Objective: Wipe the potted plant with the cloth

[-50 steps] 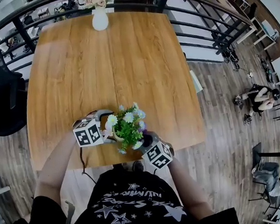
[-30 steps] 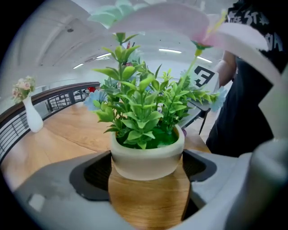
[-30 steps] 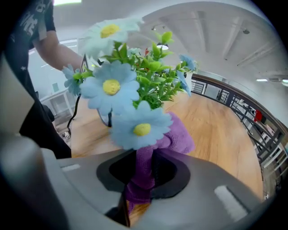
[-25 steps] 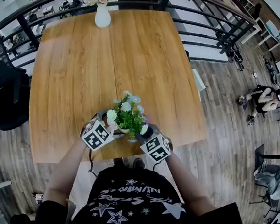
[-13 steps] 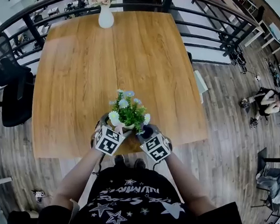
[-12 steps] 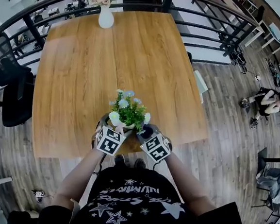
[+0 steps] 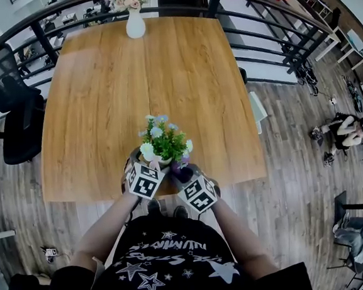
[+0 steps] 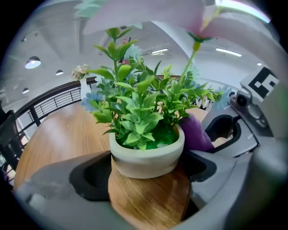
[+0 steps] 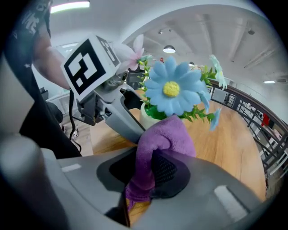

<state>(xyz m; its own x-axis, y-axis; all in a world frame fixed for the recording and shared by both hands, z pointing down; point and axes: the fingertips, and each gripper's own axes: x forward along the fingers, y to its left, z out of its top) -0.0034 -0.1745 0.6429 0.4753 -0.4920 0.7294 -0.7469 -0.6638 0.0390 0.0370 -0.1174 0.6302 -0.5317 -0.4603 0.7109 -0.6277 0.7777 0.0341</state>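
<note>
The potted plant (image 7: 161, 143), green leaves with pale blue and white flowers in a white pot (image 8: 146, 155), is at the table's near edge. My left gripper (image 8: 148, 167) is shut on the pot, one jaw on each side; its marker cube (image 7: 145, 180) shows in the head view. To the right, my right gripper (image 9: 153, 173) is shut on a purple cloth (image 9: 158, 143). The cloth (image 8: 196, 134) presses against the pot's right side, below a blue flower (image 9: 173, 90). The foliage hides the pot in the head view.
A wooden table (image 7: 101, 97) stretches away from me. A white vase of flowers (image 7: 135, 24) stands at its far edge. A black railing (image 7: 267, 36) runs behind and to the right. A black chair (image 7: 16, 133) sits to the left.
My left gripper has swung from the pot's left side round to its near side, still gripping it. The plant has shifted slightly left and away. The cloth stays against the plant's right side.
</note>
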